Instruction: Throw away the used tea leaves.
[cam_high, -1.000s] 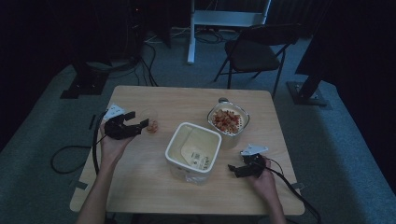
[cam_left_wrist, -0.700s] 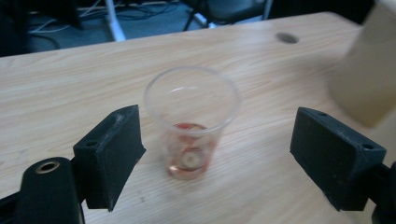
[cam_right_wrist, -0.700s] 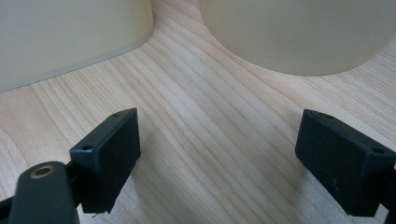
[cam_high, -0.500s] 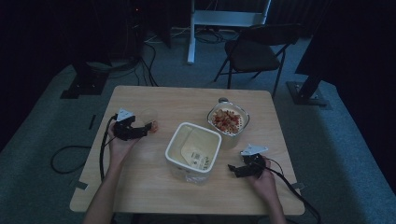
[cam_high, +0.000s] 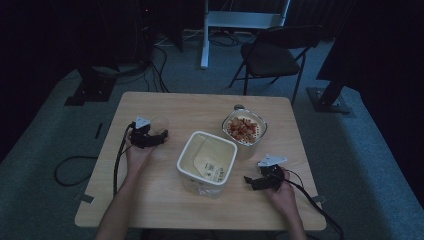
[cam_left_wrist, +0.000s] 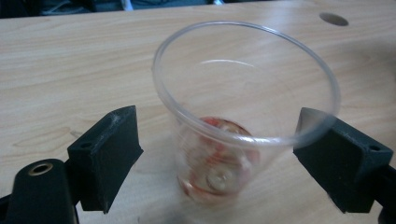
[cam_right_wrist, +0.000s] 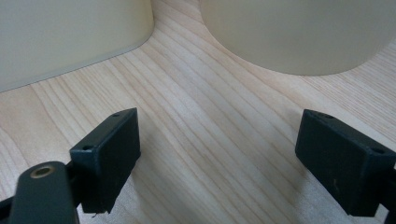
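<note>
The left gripper (cam_left_wrist: 219, 154) stands wide around a clear cup (cam_left_wrist: 243, 107) on the table's (cam_high: 165, 210) left side, its pads flanking the cup, apparently not yet pressing, poised to grasp. The right gripper (cam_right_wrist: 219, 158), wide and empty, rests near the square container (cam_high: 206, 159). Bare wood surrounds the cup; the far-left edge lies near.

**Clear cup sitting between wide jaws**

Left hand-held gripper (cam_left_wrist: 219, 154) has just been opening; its black jaws sit either side of a clear plastic cup (cam_left_wrist: 243, 93) with reddish bits at the bottom, upright on the wooden surface (cam_left_wrist: 70, 70).
</note>
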